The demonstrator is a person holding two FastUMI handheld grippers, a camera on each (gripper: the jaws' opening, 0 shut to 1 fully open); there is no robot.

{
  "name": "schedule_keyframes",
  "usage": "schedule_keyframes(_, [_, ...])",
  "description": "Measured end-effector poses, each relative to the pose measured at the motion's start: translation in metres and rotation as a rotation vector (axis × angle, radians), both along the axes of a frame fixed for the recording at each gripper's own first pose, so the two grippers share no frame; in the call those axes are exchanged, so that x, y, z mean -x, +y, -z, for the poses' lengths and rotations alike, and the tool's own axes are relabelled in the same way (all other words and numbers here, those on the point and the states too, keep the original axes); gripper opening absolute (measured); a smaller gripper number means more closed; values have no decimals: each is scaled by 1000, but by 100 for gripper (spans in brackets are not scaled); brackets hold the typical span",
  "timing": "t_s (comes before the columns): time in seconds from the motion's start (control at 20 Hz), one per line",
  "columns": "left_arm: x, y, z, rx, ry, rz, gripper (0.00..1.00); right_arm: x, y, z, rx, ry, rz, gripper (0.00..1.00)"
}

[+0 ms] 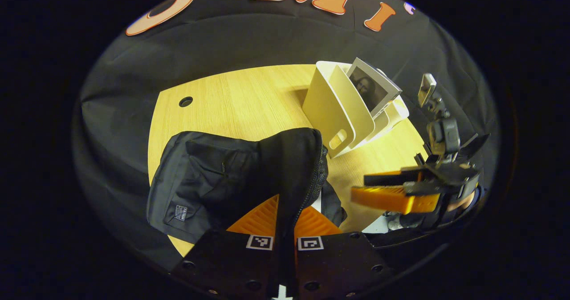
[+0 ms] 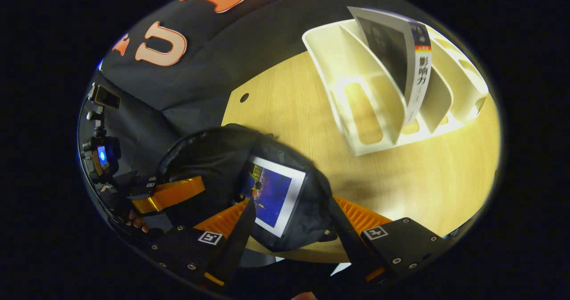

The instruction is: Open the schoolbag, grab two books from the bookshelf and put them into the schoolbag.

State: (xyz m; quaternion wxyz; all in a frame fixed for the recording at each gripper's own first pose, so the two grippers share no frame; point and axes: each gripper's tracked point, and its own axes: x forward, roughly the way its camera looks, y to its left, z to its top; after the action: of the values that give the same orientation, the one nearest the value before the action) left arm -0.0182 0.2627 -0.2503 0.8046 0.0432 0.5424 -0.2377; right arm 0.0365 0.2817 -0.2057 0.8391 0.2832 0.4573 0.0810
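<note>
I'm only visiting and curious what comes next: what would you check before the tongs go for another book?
1. Schoolbag open: ok, its mouth gapes.
2. Left tongs holding the bag's zipper edge: ok, pinched on the fabric.
3. First book inside the bag: ok.
4. Right tongs let go: ok, fingers spread apart.
5. Second book waiting in the bookshelf: ok, leaning in a slot.

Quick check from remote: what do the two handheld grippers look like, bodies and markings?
Both have black bolted bodies. The left gripper and right gripper each carry two square black-and-white tags at the base of ribbed fingers. The left gripper's top mount shows a small blue-lit screen.
</note>
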Motion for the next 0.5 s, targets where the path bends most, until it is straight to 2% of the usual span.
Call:
schedule_keyframes(0.3, [-5,-1,5,-7,22,-42,6,-16,-82,-37,185,-15,-43,98])
schedule_keyframes(0.5, [-8,-4,9,-13,34,-59,6,-24,-119,-55,205,17,-84,99])
